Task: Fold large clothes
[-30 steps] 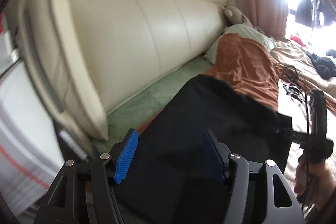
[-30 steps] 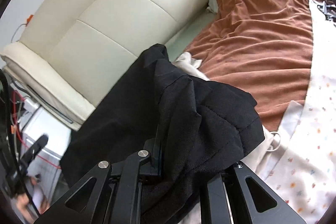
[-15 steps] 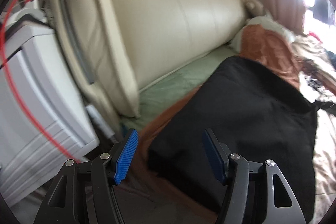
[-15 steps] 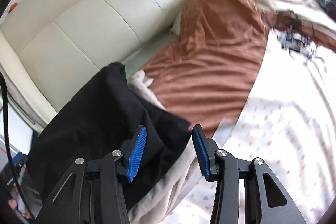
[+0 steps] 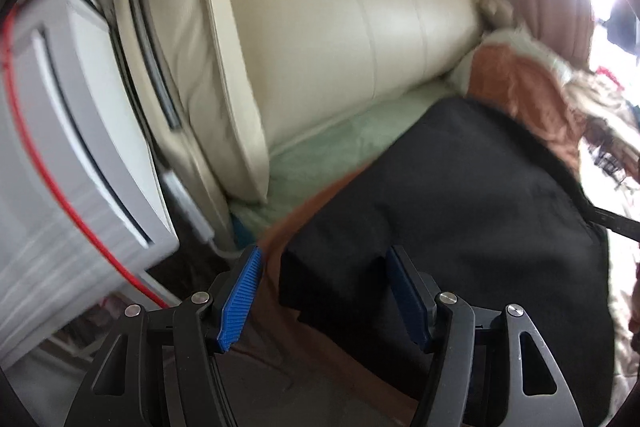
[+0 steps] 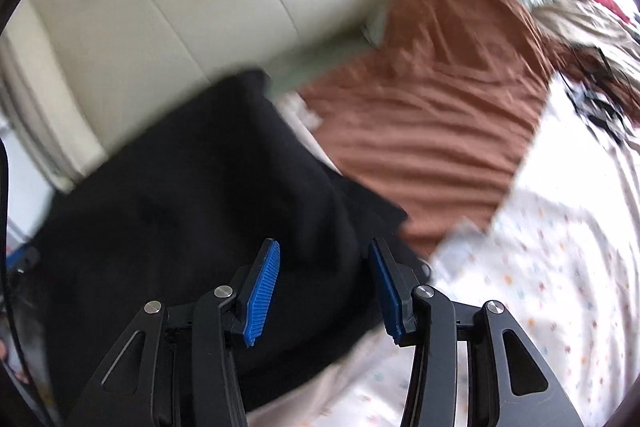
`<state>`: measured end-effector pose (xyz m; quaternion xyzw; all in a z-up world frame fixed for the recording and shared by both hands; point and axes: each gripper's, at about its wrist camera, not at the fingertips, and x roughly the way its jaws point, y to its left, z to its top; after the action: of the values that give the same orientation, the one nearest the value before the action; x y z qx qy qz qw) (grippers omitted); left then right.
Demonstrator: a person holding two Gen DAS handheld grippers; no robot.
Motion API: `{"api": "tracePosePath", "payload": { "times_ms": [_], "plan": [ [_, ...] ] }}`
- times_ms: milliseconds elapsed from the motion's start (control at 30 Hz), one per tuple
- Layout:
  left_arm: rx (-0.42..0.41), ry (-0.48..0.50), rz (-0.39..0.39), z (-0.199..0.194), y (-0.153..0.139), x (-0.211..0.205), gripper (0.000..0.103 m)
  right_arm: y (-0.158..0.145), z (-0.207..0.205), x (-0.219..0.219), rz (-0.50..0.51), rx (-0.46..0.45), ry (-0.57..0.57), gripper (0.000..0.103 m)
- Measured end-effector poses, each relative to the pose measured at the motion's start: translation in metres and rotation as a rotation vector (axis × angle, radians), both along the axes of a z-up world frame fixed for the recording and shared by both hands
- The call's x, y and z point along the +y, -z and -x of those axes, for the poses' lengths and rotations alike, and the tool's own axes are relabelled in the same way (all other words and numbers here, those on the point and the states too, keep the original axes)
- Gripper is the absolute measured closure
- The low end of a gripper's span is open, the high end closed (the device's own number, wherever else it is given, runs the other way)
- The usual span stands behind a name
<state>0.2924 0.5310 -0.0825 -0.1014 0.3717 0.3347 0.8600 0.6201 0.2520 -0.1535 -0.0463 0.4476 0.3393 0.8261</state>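
A black garment [image 6: 192, 195] lies folded flat on the bed, at nine o'clock from the rust blanket [image 6: 436, 131]. Both the left hand-held gripper [image 5: 324, 295] and right hand-held gripper [image 6: 324, 291] hover over it, jaws apart, empty. Likely one fold is done; tidying may remain.

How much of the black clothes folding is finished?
Done, it seems: the black garment lies doubled over on the bed, beside the rust-brown blanket. In hand: nothing; the left gripper and right gripper hang open above it. Left: probably more folds; blur hides the edges.
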Motion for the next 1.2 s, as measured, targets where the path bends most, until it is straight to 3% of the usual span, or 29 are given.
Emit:
{"api": "tracePosePath", "payload": {
  "times_ms": [133, 233, 367, 467, 667, 833, 967, 1067, 1200],
  "plan": [
    [0.008, -0.025, 0.047, 0.007, 0.008, 0.006, 0.038, 0.010, -0.004, -0.021, 0.026, 0.040, 0.052, 0.057],
    [0.050, -0.041, -0.010, 0.012, 0.004, -0.004, 0.038, 0.002, 0.001, -0.033, 0.058, 0.019, 0.071, 0.057],
    [0.051, -0.067, -0.053, 0.028, -0.009, -0.014, 0.038, -0.024, 0.014, -0.043, 0.013, -0.003, 0.079, 0.057],
    [0.020, -0.059, -0.050, 0.046, -0.018, -0.023, 0.038, -0.053, 0.040, -0.032, -0.057, -0.048, -0.014, 0.057],
    [-0.015, -0.056, -0.027, 0.081, -0.031, -0.039, 0.038, -0.072, 0.105, 0.020, -0.115, -0.018, -0.252, 0.057],
    [-0.027, -0.055, 0.008, 0.102, -0.029, -0.046, 0.038, -0.062, 0.155, 0.053, -0.077, -0.022, -0.372, 0.057],
    [-0.020, -0.043, 0.015, 0.110, -0.022, -0.051, 0.038, -0.042, 0.190, 0.064, 0.020, -0.062, -0.451, 0.057],
    [-0.025, -0.044, 0.022, 0.110, -0.018, -0.051, 0.038, -0.019, 0.199, 0.059, 0.107, -0.069, -0.462, 0.057],
    [-0.034, -0.047, 0.022, 0.109, -0.019, -0.049, 0.038, -0.009, 0.197, 0.044, 0.113, -0.036, -0.442, 0.057]
  ]
}}
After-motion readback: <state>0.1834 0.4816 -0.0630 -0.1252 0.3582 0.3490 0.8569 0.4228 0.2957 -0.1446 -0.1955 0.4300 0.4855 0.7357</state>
